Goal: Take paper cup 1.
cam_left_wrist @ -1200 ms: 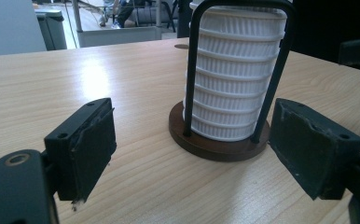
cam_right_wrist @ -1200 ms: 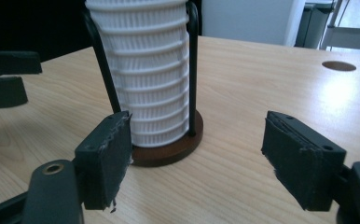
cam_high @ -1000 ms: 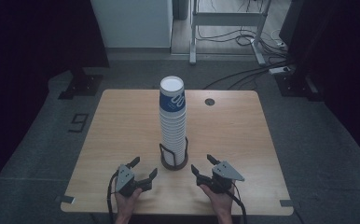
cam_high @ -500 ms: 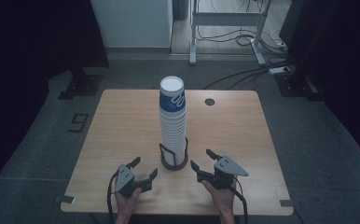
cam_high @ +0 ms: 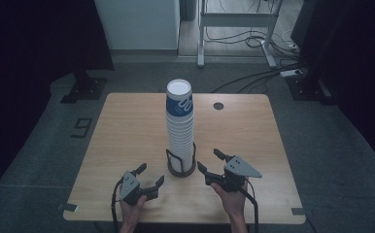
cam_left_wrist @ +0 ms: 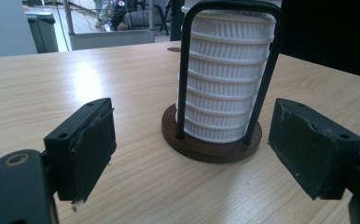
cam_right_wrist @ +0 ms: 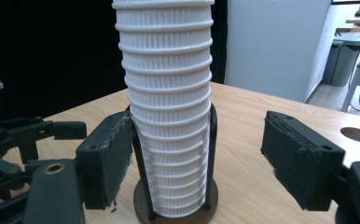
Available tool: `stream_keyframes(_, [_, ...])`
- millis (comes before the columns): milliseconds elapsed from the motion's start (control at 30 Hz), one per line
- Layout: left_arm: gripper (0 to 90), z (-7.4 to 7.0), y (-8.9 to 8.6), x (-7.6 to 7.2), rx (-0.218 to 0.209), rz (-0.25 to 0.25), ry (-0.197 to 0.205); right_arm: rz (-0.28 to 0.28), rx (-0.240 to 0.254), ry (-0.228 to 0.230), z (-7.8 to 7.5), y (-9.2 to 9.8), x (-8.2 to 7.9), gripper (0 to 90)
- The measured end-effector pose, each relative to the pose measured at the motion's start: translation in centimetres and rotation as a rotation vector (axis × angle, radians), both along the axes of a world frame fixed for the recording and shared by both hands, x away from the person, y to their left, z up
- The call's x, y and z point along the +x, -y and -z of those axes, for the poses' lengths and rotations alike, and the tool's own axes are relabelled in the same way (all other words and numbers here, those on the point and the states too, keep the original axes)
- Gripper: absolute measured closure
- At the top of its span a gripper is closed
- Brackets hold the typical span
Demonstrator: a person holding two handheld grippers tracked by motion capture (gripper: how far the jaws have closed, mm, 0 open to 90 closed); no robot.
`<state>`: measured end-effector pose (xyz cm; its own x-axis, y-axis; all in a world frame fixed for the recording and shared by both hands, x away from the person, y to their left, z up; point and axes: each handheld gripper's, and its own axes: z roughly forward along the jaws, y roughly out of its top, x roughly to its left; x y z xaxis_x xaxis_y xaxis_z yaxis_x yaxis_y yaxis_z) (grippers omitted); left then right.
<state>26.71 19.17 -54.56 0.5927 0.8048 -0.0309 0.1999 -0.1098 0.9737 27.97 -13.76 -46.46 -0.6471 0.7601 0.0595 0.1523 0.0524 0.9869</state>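
A wooden table (cam_high: pixel 127 131) is seen from above in a dim room, with a person's two hands entering from the near edge.

On the near left, the left gripper (cam_high: pixel 148 178) rests low over the table, held in the person's left hand (cam_high: pixel 129 209). Its two black jaws are spread wide with nothing between them. In the left gripper view, the left gripper (cam_left_wrist: pixel 192 149) points at the foot of the cup stack, which stands a little beyond its tips.

At the centre, slightly toward the near side, stands a tall stack of paper cups (cam_high: pixel 179 124), white and ribbed, with a blue-printed cup on top. It sits upright in a dark wire holder (cam_high: pixel 181 165) with a round base.

Just right of the holder, the right gripper (cam_high: pixel 210 161) is held a little above the table by the right hand (cam_high: pixel 231 196). Its jaws also stand apart and empty; in the right gripper view (cam_right_wrist: pixel 194 154) the stack appears between the pads, though probably beyond them rather than touched.

A small round hole (cam_high: pixel 218 106) lies far right of the stack.
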Motion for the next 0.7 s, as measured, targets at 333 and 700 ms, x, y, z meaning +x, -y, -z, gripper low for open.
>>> stream_keyframes(333, [14.6,0.0,-0.1,-0.1,-0.008,0.005,0.004,-0.036,0.004,0.024,-1.7,-0.5,0.3,22.1])
stream_keyframes(700, [14.8,0.0,-0.1,-0.1,-0.005,0.011,0.009,-0.078,0.027,0.047,-4.1,-1.1,0.7,20.8])
